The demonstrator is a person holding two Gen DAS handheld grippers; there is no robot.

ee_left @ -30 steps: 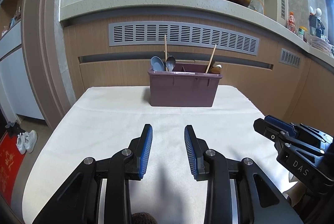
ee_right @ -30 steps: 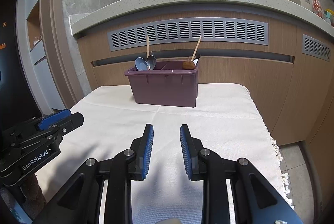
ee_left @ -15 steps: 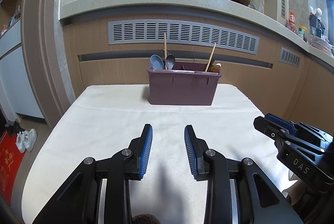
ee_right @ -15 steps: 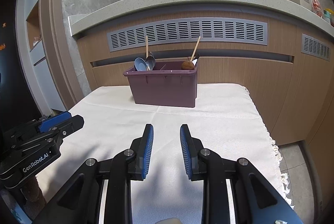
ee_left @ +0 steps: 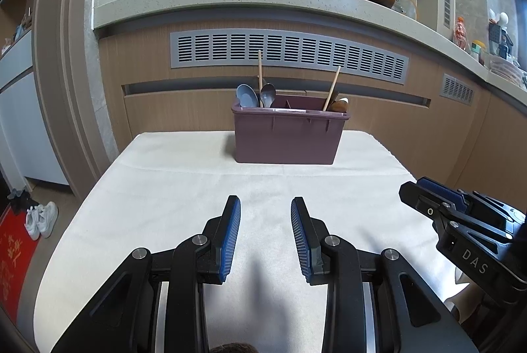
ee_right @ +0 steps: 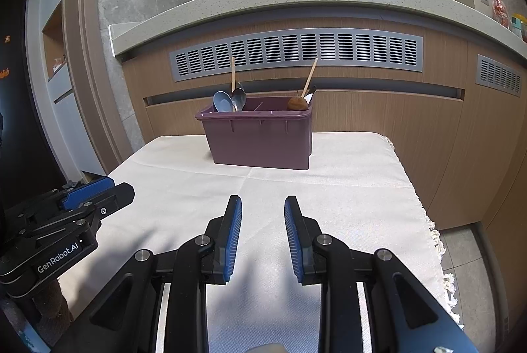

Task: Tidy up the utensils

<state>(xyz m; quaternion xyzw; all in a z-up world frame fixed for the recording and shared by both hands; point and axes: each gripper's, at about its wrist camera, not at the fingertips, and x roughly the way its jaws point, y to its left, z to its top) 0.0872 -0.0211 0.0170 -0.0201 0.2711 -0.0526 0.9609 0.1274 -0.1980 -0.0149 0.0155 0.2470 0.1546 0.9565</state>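
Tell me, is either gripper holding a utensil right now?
No. The left gripper and the right gripper both stand open over the cloth with nothing between their pads, and the utensils sit in the bin.

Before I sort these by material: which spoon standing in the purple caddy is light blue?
The light blue spoon at the caddy's left end. The metal spoon beside it is shiny grey, and the wooden spoon at the right end is brown.

Bare cloth [ee_left: 197, 188] ahead, only the purple caddy [ee_left: 286, 135] apparently near its far edge.
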